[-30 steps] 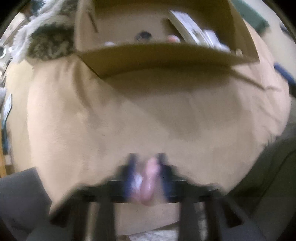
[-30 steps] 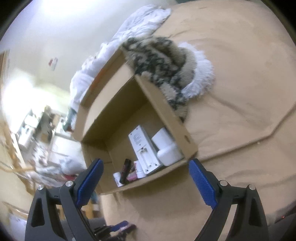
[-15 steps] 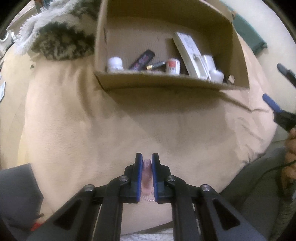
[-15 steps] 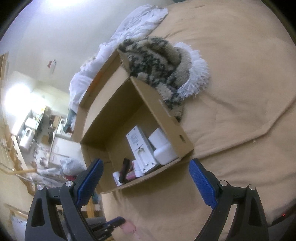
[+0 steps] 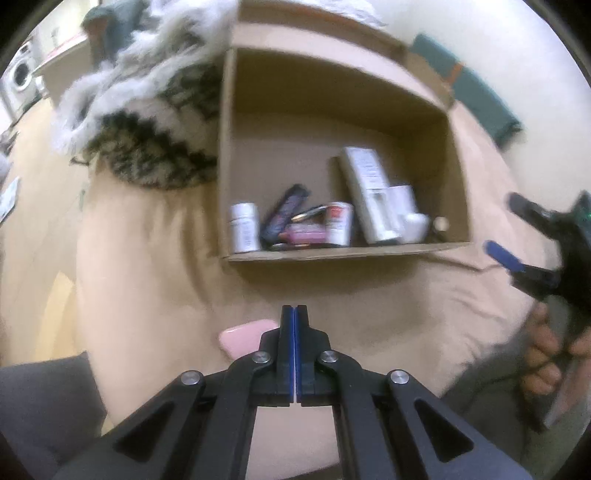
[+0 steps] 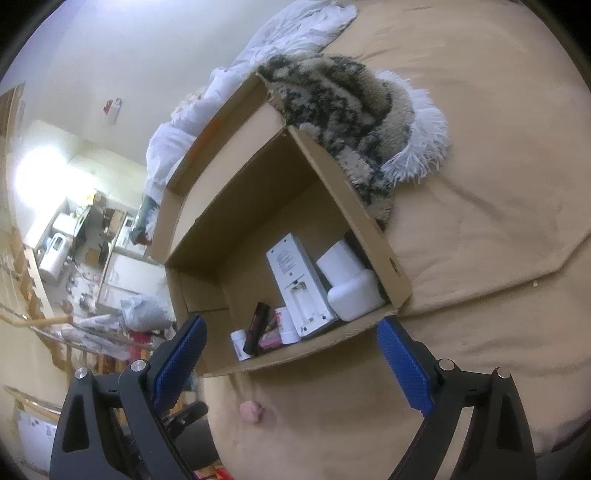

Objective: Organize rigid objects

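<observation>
A tan blanket covers the bed and fills most of both views, creased into soft folds. A shaggy, dark-patterned throw with a white fringe lies bunched on it, and crumpled white bedding is piled behind. The wall is plain and pale, with a small tag stuck on it. Bright light glares at the far left above cluttered shelves and counters. A washing machine stands off in the distance.
</observation>
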`<state>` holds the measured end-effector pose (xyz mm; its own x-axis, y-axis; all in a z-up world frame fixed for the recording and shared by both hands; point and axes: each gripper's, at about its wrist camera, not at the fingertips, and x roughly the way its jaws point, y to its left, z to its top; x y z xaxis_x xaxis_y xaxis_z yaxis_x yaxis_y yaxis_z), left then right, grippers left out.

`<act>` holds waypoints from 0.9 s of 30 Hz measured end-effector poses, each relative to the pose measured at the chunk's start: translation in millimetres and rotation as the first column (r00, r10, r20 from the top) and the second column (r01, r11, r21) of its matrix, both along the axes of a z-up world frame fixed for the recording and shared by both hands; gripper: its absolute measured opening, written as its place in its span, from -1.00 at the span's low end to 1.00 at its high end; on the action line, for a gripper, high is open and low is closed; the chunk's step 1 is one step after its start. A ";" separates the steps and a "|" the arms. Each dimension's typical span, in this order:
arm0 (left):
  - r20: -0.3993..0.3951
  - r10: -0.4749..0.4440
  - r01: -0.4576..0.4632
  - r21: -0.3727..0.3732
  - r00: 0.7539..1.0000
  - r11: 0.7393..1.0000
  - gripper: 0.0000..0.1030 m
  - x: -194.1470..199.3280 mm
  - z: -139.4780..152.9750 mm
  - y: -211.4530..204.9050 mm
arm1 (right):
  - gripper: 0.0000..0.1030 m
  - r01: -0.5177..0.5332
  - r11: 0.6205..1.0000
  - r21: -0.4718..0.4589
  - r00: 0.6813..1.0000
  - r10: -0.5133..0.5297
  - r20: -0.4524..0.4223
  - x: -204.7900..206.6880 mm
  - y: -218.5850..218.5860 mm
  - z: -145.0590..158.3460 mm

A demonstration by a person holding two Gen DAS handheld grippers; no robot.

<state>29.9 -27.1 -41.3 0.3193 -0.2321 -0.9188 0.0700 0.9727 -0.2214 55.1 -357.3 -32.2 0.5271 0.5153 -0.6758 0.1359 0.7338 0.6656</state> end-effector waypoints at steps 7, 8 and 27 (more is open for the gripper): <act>-0.090 0.111 -0.098 0.137 0.990 0.986 0.21 7.1 -48.4 1.6 | 0.93 -0.046 0.999 -0.015 0.999 0.046 -0.012 4.3 12.8 -2.8; -0.096 0.099 -0.084 0.151 0.990 0.985 0.21 8.0 -53.0 -2.5 | 0.93 -0.051 0.999 -0.015 0.999 0.051 -0.013 5.5 15.0 -3.0; -0.077 0.052 -0.033 0.235 0.996 0.972 -0.11 -4.1 -49.7 -22.5 | 0.93 -0.112 0.992 -0.055 0.994 0.110 -0.027 7.2 33.2 -7.2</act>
